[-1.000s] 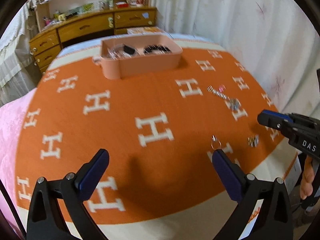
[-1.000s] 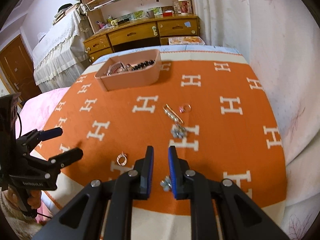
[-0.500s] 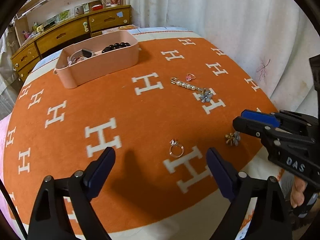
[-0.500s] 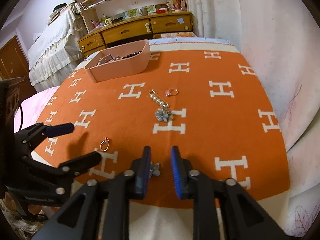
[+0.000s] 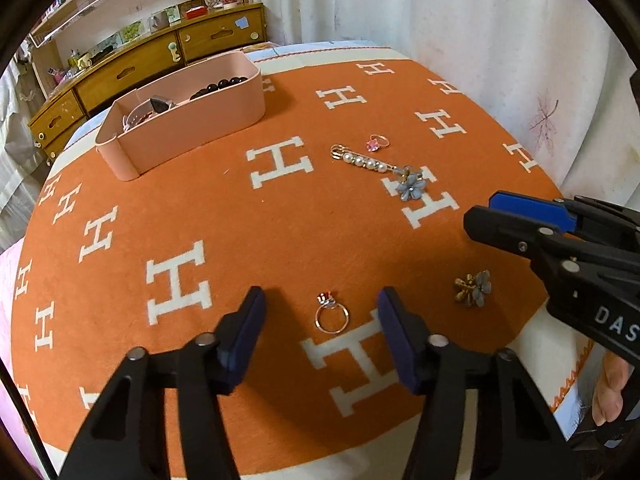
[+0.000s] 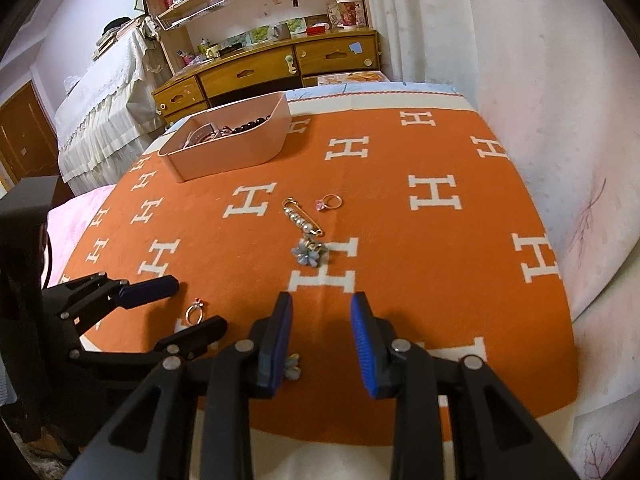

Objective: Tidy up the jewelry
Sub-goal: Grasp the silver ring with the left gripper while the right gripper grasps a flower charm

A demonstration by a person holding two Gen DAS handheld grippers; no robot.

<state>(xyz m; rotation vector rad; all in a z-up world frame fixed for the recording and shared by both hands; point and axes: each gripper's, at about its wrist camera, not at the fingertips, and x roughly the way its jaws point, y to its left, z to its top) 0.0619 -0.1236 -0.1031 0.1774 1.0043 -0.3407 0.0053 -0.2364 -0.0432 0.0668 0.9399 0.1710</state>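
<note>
A gold ring with a red stone [image 5: 331,315] lies on the orange blanket, right between the tips of my open left gripper [image 5: 320,312]; it also shows in the right wrist view [image 6: 194,312]. A small blue flower earring [image 5: 473,288] lies to its right, partly hidden beside my left finger in the right wrist view [image 6: 292,366]. My right gripper [image 6: 320,312] is open and empty above the blanket. A pearl pin with a blue flower [image 5: 380,168] and a pink-stone ring [image 5: 378,143] lie farther out. A pink tray [image 5: 188,130] holds beads and other jewelry.
The orange blanket with white H marks [image 5: 280,232] covers a bed. A white curtain [image 5: 500,40] hangs along the right. A wooden dresser [image 6: 260,68] and shelves stand behind the bed. A lace-covered piece of furniture [image 6: 104,112] stands at the left.
My left gripper has swung right and come down, so the red-stone ring now sits between its tips. My right gripper has opened wider and moved right of the earring.
</note>
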